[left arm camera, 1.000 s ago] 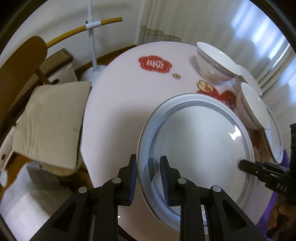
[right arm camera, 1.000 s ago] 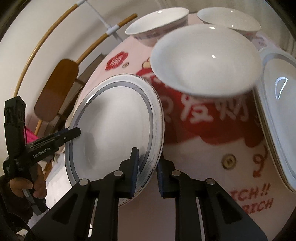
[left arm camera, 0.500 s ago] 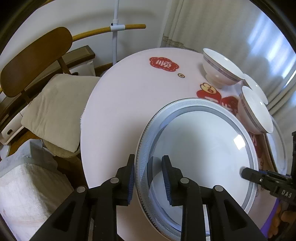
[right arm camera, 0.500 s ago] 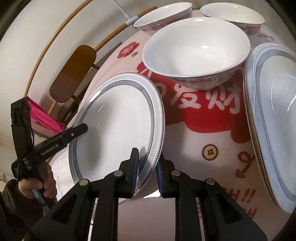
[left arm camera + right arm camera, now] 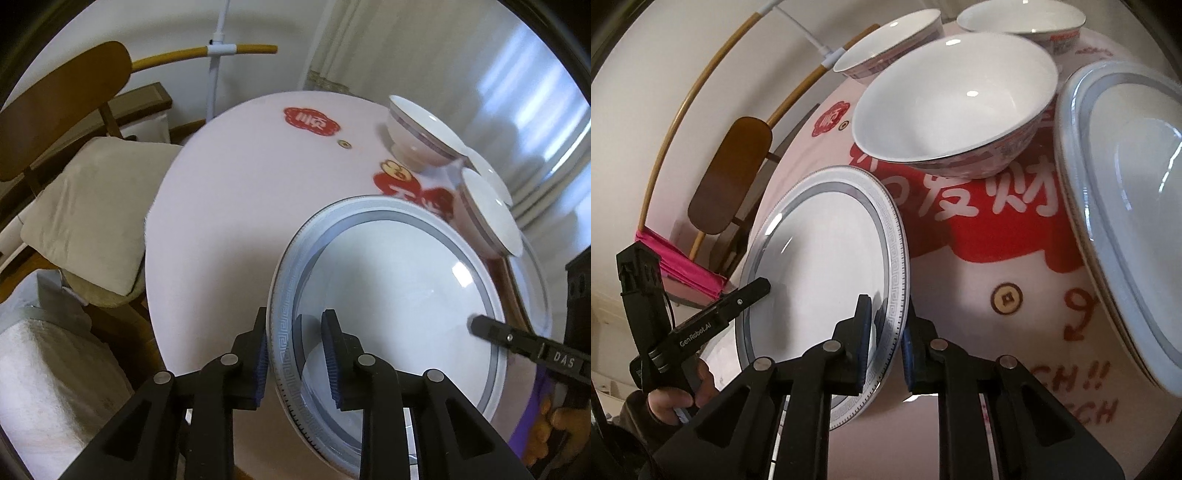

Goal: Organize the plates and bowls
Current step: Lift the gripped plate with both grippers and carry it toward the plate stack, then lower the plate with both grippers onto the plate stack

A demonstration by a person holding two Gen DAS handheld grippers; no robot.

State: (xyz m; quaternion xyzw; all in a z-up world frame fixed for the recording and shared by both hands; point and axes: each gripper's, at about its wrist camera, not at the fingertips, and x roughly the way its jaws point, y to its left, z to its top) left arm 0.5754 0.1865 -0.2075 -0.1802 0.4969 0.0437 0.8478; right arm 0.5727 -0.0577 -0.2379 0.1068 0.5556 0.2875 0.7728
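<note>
A white plate with a grey patterned rim [image 5: 399, 291] [image 5: 827, 258] is held above the round table by both grippers at opposite edges. My left gripper [image 5: 295, 354] is shut on its rim; it shows in the right wrist view [image 5: 753, 291]. My right gripper [image 5: 886, 332] is shut on the opposite rim; it shows in the left wrist view [image 5: 480, 328]. A stack of similar plates [image 5: 1115, 206] [image 5: 532, 280] lies to the right. Three white bowls stand beyond: a near one [image 5: 956, 99] [image 5: 484, 214], and two farther ones [image 5: 886, 44] [image 5: 1023, 18].
The table [image 5: 240, 206] has a pale cloth with red print [image 5: 979, 229]. A wooden chair [image 5: 62, 107] with a beige cushion [image 5: 92, 214] stands at the table's left edge. A white lamp pole [image 5: 216, 62] and curtains [image 5: 461, 62] are behind.
The held plate has risen and moved right, toward the plate stack. The near bowl and the stack now loom larger in the right wrist view. Both grippers stay shut on the plate.
</note>
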